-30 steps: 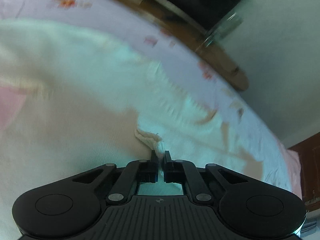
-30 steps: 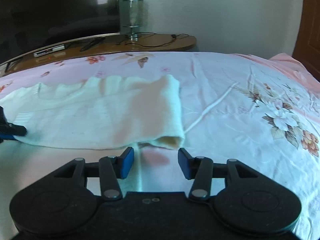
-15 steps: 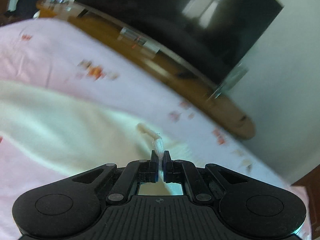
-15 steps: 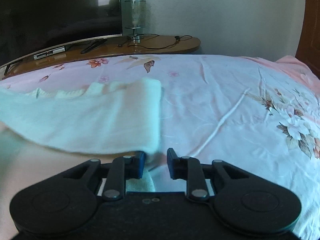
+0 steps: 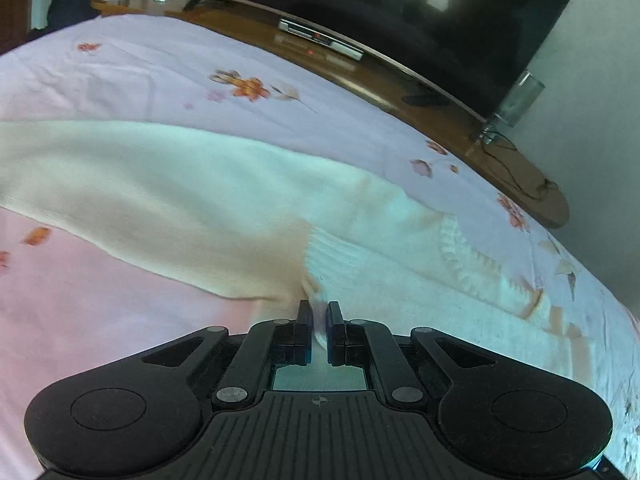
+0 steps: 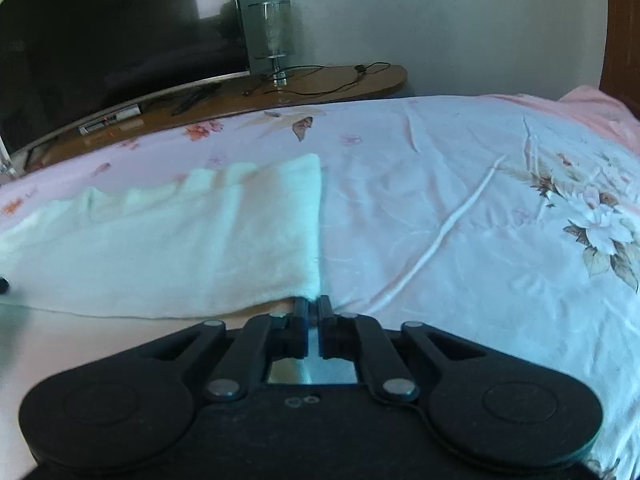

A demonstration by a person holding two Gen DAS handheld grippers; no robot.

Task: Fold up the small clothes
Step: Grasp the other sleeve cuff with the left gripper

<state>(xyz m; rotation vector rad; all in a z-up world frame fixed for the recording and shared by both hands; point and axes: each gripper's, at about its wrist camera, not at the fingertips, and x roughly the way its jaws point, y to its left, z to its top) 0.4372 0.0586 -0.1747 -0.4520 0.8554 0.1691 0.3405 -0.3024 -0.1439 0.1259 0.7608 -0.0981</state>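
Gripping a cream knit at two spots, both tongs hold it over a floral bedsheet.

The left tongs are clenched on a ribbed edge of the knit, a sliver of cloth showing between the pads; the garment runs away from them to the left and right across the bed. The right tongs have closed down on the knit's near corner, where its right edge meets the lower hem. In the right view the knit lies mostly flat on the sheet, a scalloped border along its far side. Beyond the bed stand a curved wooden shelf, a dark television and a glass lamp.
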